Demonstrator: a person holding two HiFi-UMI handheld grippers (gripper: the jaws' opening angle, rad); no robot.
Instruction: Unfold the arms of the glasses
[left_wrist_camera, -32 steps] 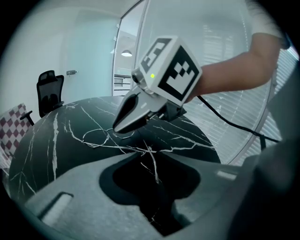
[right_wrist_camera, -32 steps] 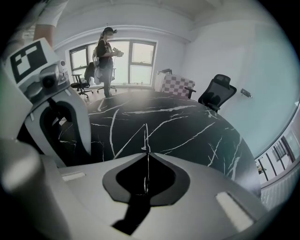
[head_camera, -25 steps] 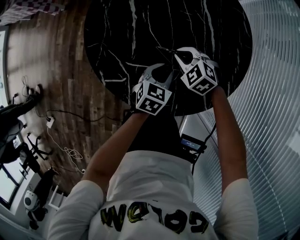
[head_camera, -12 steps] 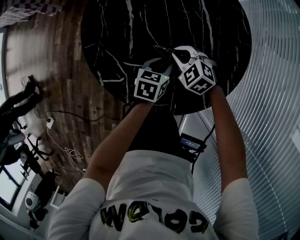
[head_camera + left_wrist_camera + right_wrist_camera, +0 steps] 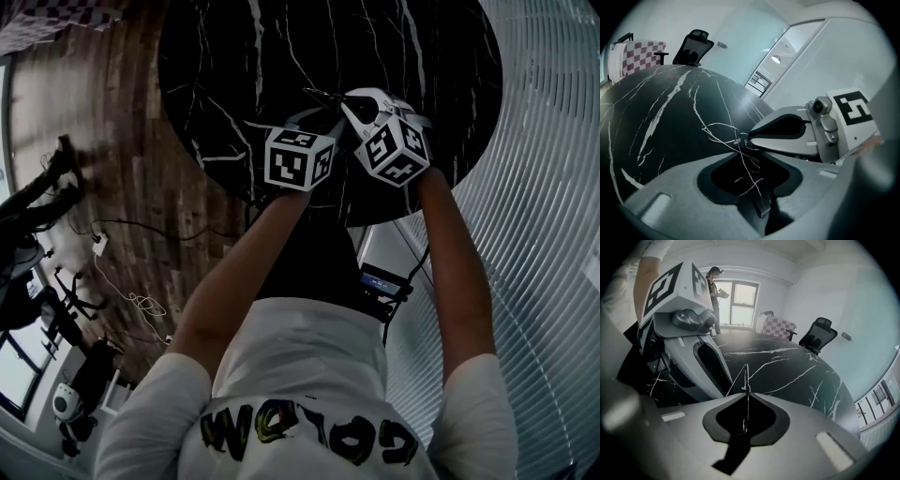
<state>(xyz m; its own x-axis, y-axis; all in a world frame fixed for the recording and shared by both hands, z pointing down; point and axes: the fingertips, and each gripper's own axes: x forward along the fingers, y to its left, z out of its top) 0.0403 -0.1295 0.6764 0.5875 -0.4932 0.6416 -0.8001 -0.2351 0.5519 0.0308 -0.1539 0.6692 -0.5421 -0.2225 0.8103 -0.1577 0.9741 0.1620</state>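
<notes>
Right claw (image 5: pixel 746 393) clenched on thin wire-frame glasses (image 5: pixel 737 139) at round black white-veined marble table (image 5: pixel 375 37). Left claw (image 5: pixel 746 158) released, jaws just opening, glasses arm between them.

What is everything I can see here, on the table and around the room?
table: 1, black with white veins, round, centre
glasses: 1, thin wire, over the table at the grippers' tips
chair: 1, black, beyond the table
checked cloth: 1, red and white, beside the chair
window: 1, bright, far wall
person: 1, standing at the window
floor: 1, brown wood, left of the table
cables: several, dark and white, on the floor
right gripper: 1, grey, shut on the glasses
left gripper: 1, grey, open; its jaws have just been opening, a glasses arm between them
forearms: 2, bare, below the grippers
shirt: 1, white, bottom
</notes>
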